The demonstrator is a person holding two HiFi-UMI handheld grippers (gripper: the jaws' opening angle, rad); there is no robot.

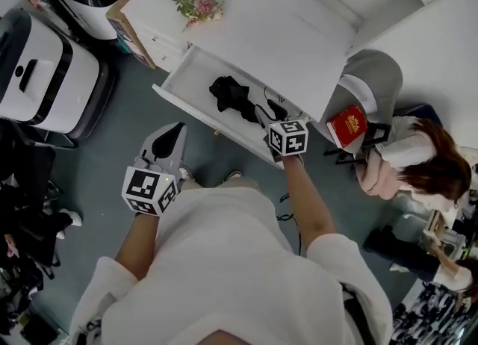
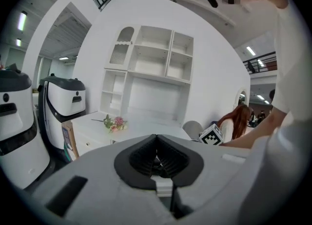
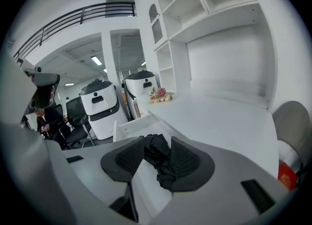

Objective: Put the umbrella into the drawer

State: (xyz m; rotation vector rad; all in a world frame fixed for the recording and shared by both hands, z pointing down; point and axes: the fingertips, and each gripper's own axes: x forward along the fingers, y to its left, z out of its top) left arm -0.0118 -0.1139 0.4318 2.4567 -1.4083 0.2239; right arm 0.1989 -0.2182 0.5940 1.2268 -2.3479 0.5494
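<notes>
White desk [image 1: 276, 30], open drawer [image 1: 190, 78] — grey floor [image 1: 127, 134]

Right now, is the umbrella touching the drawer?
Touching. The head view shows the umbrella lying on the drawer floor, inside its walls.

Bright even light, fisheye-warped edges

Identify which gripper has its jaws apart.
The right gripper, above the open drawer: its jaws stand apart, the black umbrella showing through the gap. On the left gripper the jaws meet.
</notes>
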